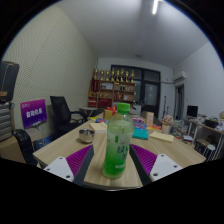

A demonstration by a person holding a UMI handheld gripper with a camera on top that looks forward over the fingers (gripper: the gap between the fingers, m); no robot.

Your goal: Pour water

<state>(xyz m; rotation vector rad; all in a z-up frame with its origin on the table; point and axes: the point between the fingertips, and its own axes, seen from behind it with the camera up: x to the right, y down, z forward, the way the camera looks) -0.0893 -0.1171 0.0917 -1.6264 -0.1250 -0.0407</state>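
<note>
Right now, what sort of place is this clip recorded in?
Most likely an office or meeting room: a long wooden table, a black office chair and a display shelf at the far wall. The hand-held gripper holds a green bottle.

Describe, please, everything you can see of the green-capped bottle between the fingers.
The bottle is clear plastic with a green screw cap and a pale label band around its middle. It stands upright on a wooden table, between the two fingers, whose purple pads flank it. Whether the pads press on it cannot be told. Its liquid level is not readable. It stands apart from the other things further back on the table.
</note>
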